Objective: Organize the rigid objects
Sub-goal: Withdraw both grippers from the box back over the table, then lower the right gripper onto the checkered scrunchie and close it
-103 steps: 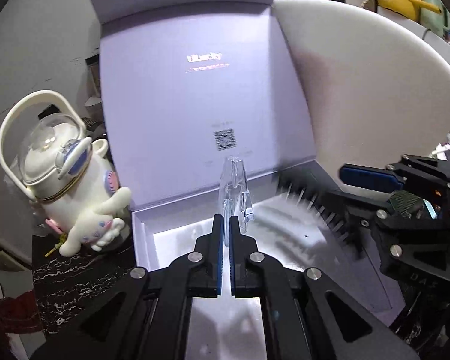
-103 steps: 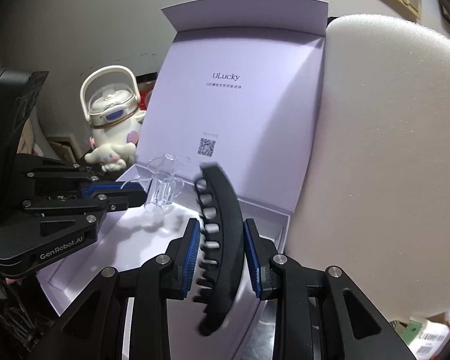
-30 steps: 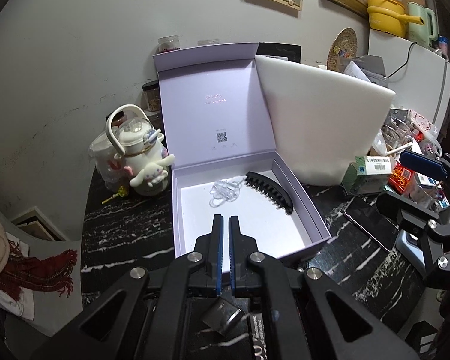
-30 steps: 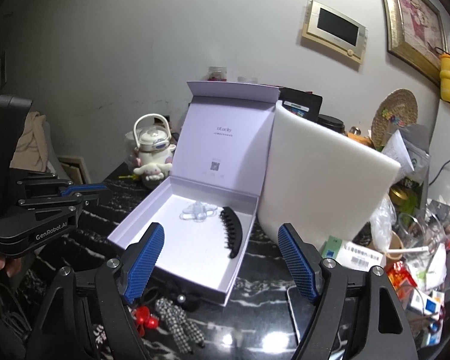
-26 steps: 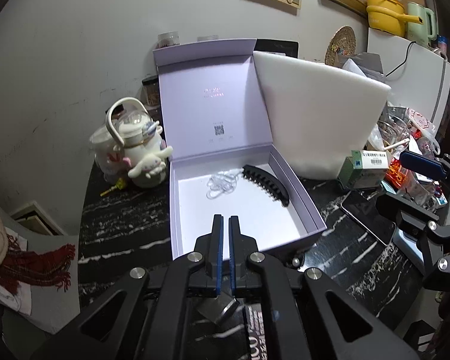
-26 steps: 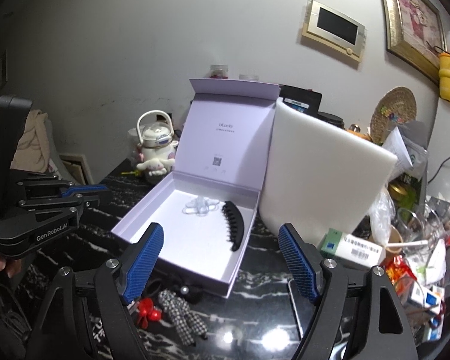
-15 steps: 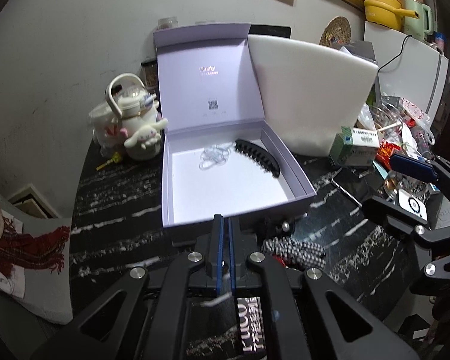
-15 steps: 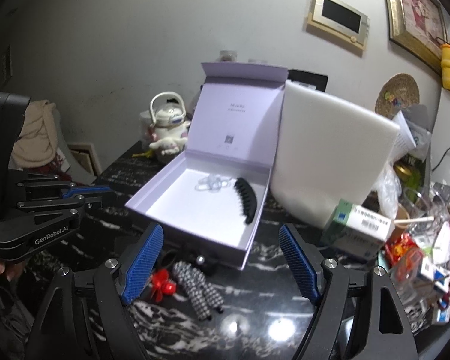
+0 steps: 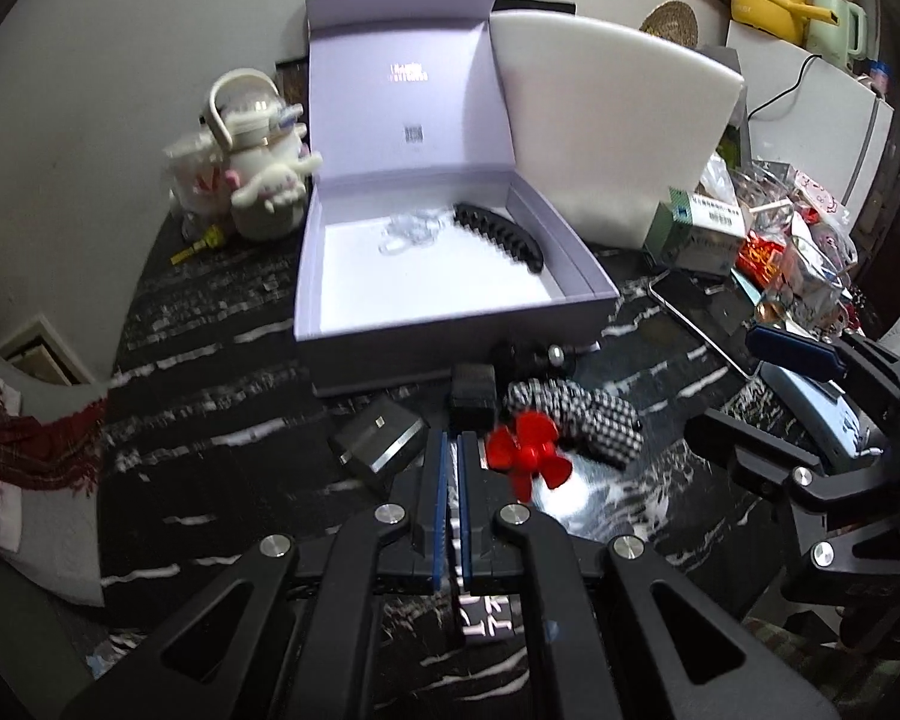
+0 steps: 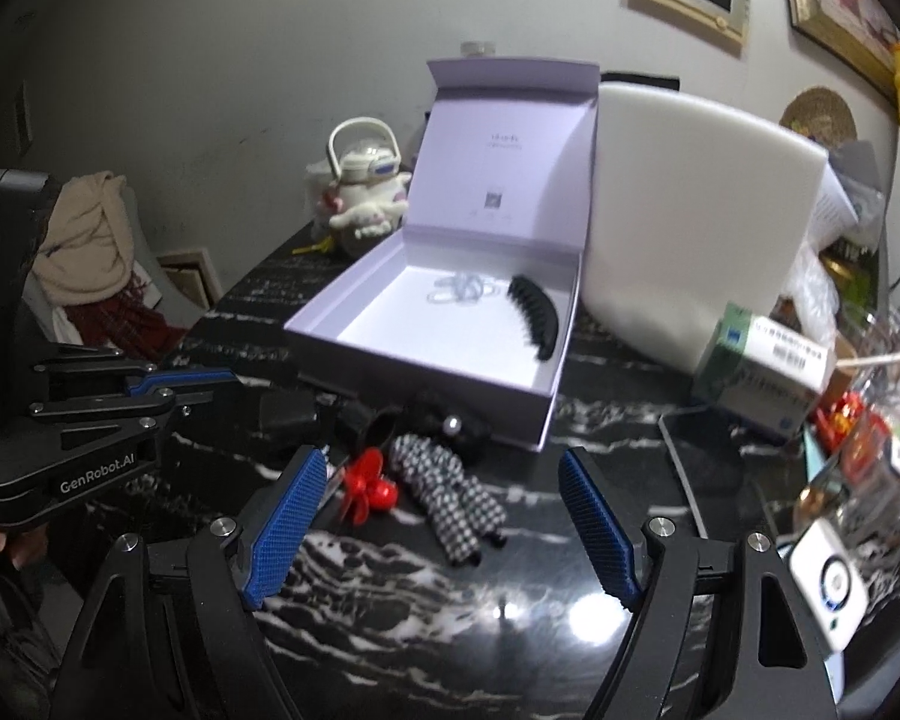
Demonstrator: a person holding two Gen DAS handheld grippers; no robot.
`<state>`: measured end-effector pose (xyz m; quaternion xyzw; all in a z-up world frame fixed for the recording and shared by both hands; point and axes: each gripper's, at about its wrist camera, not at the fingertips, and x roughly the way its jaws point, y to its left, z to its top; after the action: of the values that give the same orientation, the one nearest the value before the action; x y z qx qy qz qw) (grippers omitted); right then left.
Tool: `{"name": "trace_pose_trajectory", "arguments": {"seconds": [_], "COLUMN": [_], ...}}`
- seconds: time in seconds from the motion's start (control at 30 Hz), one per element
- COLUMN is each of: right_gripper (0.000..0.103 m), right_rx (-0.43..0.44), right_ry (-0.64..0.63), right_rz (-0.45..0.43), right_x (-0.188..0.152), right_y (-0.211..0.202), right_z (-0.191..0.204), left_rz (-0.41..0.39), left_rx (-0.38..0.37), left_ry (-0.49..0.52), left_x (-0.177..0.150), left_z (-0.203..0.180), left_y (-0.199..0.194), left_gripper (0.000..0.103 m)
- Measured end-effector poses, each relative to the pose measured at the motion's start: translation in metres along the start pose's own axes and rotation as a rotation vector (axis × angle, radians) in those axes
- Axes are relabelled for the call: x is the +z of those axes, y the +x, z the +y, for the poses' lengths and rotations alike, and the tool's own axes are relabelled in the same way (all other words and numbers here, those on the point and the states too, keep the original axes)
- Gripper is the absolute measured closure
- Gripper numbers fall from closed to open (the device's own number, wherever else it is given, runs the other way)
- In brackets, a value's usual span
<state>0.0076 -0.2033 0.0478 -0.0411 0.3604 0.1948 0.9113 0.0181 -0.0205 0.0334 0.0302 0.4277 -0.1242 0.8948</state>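
An open lilac box (image 9: 450, 318) (image 10: 426, 360) sits on the black marble table and holds a black hair claw (image 9: 498, 237) (image 10: 537, 312) and a clear clip (image 9: 411, 231) (image 10: 462, 288). In front of the box lie a red clip (image 9: 525, 447) (image 10: 369, 483), a black-and-white checked clip (image 9: 576, 414) (image 10: 450, 504) and small dark items (image 9: 474, 396). My left gripper (image 9: 450, 450) is shut and empty, just left of the red clip. My right gripper (image 10: 444, 516) is wide open above the checked clip.
A white teapot with a plush toy (image 9: 258, 180) stands left of the box. A white foam block (image 9: 612, 126) leans behind it on the right. A phone (image 9: 699, 312), a green carton (image 9: 702, 228) and clutter fill the right side. A dark square case (image 9: 378, 441) lies front left.
Both grippers have let go of their clips into the box and pulled back toward the table's front. The red and checked clips have come into view.
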Motion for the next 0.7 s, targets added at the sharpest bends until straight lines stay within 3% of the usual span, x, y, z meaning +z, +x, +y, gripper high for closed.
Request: {"name": "trace_pose_trajectory", "arguments": {"seconds": [0.7], "right_gripper": [0.022], "right_rx": [0.059], "right_ry": [0.061], "right_rz": [0.137], "right_x": [-0.057], "right_y": [0.036], "right_z": [0.000], "left_rz": [0.157], "left_rx": [-0.170], "left_ry": [-0.044], "left_x": [-0.046], "left_z": [-0.006], "left_y": [0.043], "left_gripper": [0.100]}}
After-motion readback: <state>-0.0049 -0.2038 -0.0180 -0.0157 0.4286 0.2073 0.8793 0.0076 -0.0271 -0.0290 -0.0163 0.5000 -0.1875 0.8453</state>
